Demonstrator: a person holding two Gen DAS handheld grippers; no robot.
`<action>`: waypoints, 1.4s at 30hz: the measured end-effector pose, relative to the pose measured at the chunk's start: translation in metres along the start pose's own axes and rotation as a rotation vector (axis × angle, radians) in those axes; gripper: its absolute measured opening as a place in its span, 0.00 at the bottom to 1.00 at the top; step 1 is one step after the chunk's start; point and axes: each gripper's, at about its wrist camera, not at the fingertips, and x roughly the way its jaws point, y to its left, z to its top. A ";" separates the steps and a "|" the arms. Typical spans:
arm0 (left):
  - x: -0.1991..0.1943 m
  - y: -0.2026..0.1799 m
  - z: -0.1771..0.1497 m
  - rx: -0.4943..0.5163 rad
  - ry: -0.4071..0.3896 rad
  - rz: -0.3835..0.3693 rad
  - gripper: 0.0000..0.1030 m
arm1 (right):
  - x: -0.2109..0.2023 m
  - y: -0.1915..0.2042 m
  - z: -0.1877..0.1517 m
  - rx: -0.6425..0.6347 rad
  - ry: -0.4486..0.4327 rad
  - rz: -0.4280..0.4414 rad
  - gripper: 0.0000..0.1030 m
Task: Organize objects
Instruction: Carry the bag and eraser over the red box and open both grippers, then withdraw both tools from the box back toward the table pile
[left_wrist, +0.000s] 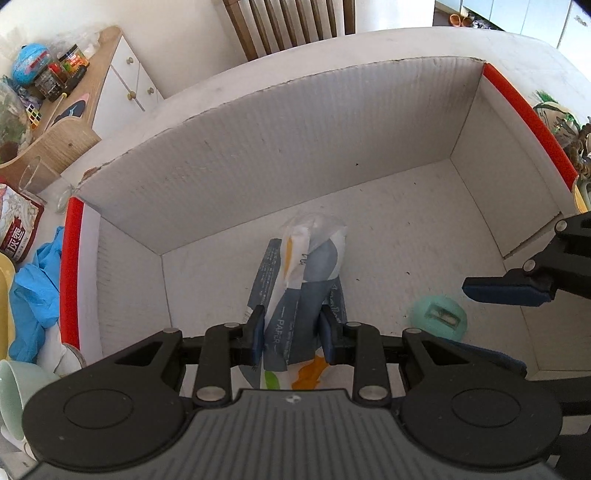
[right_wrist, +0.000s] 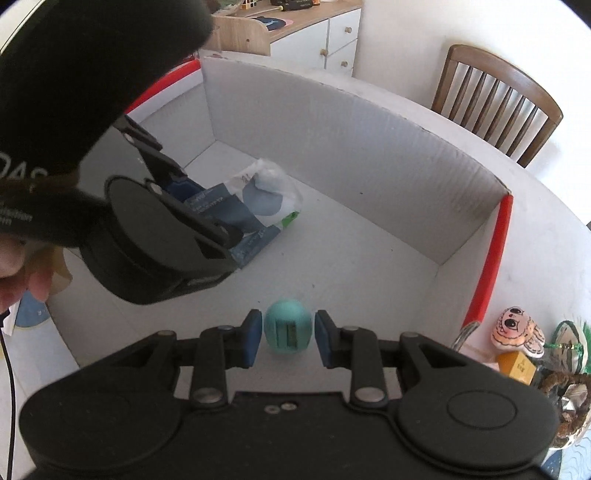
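So far you have both things down inside the cardboard box: your left gripper pinches the tissue pack at lower centre of its view, while your right gripper stands slightly spread around the green egg-shaped toy, pads not touching. Left over, I judge, are the blue glove and cups at far left outside the box.

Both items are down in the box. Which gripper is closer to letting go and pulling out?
Right. Its gripper pads already stand clear of the teal egg, which rests on the box floor. The left gripper is clamped on the tissue pack.
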 end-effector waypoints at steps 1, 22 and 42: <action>-0.001 -0.001 0.000 0.005 -0.003 0.004 0.29 | 0.001 -0.001 0.003 -0.003 0.001 0.000 0.30; -0.056 0.000 -0.018 0.000 -0.140 0.003 0.57 | -0.058 -0.006 -0.008 -0.025 -0.153 0.054 0.52; -0.137 -0.032 -0.048 -0.130 -0.329 -0.048 0.69 | -0.146 -0.029 -0.060 0.022 -0.341 0.092 0.69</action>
